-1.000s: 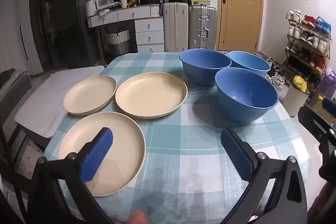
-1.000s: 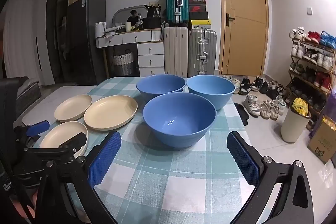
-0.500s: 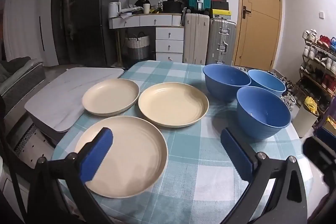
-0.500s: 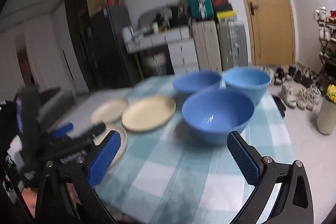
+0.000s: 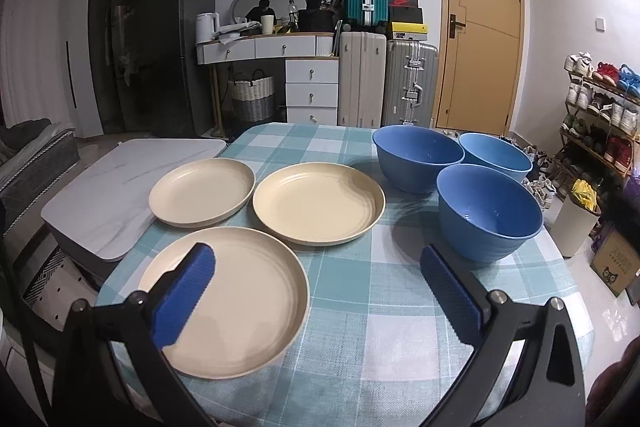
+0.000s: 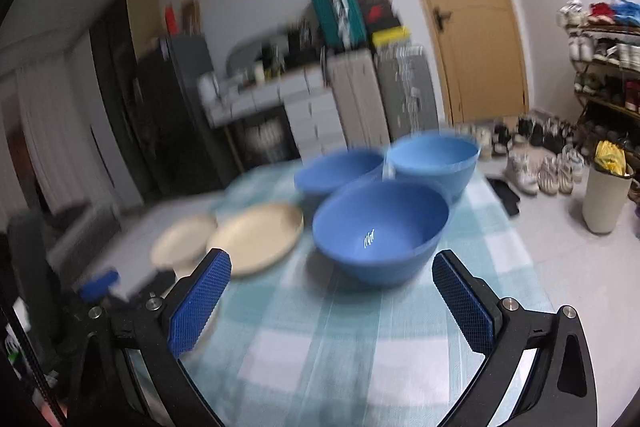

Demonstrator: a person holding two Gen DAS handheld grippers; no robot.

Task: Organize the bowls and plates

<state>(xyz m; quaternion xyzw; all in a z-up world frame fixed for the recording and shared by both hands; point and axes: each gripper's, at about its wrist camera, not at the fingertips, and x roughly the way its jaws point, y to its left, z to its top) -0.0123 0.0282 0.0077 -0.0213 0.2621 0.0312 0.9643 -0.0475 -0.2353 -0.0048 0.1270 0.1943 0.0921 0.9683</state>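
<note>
Right wrist view motion-blurred throughout: three round blue plastic bowls and round cream plates smeared, background furniture unreadable. Nearest cream plate partly hidden behind left gripper's blue ribbed pad. Rearmost light-blue bowl partly blocked by nearer bowls.

Our left gripper and right gripper look alike: black angular arms, silver screws at the joints, and blue cross-hatched pads lining each finger's inner face.
</note>
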